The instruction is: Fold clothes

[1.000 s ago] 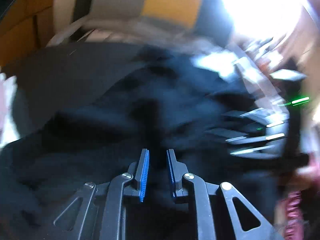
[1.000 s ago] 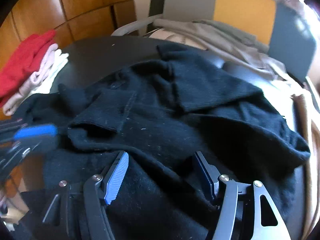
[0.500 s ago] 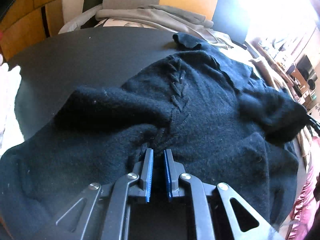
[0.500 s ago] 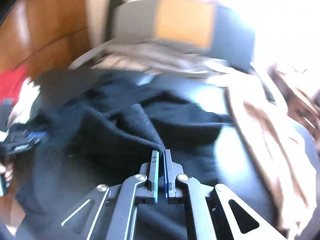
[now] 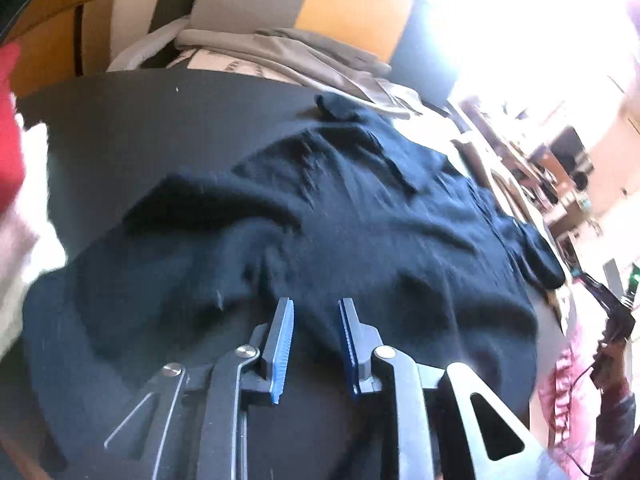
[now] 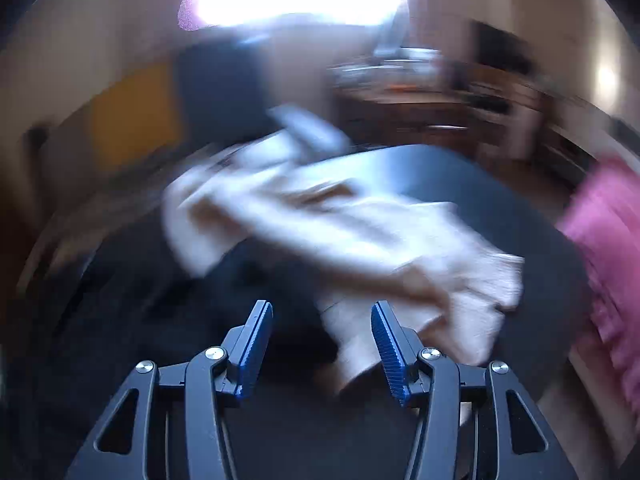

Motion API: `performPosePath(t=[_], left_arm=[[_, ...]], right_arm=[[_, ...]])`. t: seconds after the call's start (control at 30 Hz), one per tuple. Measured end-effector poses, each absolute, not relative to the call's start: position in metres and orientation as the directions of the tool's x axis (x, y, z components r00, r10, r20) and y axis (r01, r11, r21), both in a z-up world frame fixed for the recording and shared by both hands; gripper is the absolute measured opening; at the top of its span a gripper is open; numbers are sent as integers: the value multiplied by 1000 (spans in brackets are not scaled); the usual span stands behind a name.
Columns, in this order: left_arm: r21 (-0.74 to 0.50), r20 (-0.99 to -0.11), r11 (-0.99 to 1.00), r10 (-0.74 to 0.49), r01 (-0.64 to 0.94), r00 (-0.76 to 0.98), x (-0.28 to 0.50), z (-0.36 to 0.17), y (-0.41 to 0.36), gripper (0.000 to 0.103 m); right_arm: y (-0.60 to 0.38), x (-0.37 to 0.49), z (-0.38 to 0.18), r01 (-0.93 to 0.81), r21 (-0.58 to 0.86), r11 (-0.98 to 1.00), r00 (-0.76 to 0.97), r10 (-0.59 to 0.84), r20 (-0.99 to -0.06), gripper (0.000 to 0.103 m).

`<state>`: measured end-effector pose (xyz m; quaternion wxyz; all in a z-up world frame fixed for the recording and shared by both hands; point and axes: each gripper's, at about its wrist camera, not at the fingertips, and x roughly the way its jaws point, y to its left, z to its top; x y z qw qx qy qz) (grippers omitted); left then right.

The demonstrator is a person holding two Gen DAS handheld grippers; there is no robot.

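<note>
**Black sweater spread on dark table, both tongs unloaded**

We note the black sweater point(image 5: 340, 232) lying rumpled across the dark round table point(image 5: 140, 120), covering most of the near and right side of the top. 1 sleeve end point(image 5: 540, 256) hangs toward the right edge; a small dark corner point(image 5: 336, 106) pokes up at the far side. A ridge of folded knit runs across the left half.

Left gripper point(image 5: 316, 344): we see its jaws a little way apart, having just been opening. The 2 blue pads stand clear of the knit, nothing pinched between them; the sweater lies below and ahead.

Right gripper point(image 6: 320, 344): we see its jaws about half open, also having just been opening. Nothing is clamped. The view is heavily blurred. A beige garment point(image 6: 340, 232) lies on the table ahead of it, 1 end falling in line with the gap between the pads; we cannot tell whether it touches them.

Also seen: a grey garment point(image 5: 304, 56) draped over a grey and yellow chair point(image 5: 352, 8) behind the table, red cloth point(image 5: 8, 128) at the left edge, pink fabric point(image 6: 608, 232) at the right.
</note>
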<state>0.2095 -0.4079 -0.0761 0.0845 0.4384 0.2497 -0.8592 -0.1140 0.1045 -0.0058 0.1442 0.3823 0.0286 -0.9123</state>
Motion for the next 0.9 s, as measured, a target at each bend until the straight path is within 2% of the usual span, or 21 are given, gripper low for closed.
performPosePath(t=[0.1, 0.2, 0.33, 0.5, 0.67, 0.73, 0.77, 0.9], left_arm=[[-352, -780, -877, 82, 326, -621, 217, -66, -400, 23], [-319, -780, -887, 47, 333, -624, 207, -51, -401, 23], [-247, -815, -905, 1, 347, -579, 170, -55, -409, 23], [-121, -889, -924, -63, 364, -454, 103, -86, -436, 23], [-21, -912, -944, -116, 328, -394, 43, -116, -461, 24], [14, -912, -950, -140, 311, -386, 23, -117, -467, 25], [53, -906, -955, -168, 291, -389, 13, -118, -469, 26], [229, -847, -956, -289, 183, -446, -22, -122, -470, 29]], right_arm=[[42, -71, -15, 515, 16, -857, -578, -361, -731, 54], [-24, -39, -22, 668, 15, -744, -488, -454, -746, 53], [-96, -26, -31, 771, -6, -637, -421, -502, -755, 55], [-164, -66, -62, 786, -88, -612, -407, -405, -819, 56], [-185, -127, -85, 758, -151, -634, -430, -311, -848, 56], [-185, -145, -85, 741, -125, -660, -436, -331, -837, 70], [-185, -155, -88, 726, -111, -678, -439, -333, -834, 73], [-181, -199, -101, 662, -27, -749, -452, -370, -812, 100]])
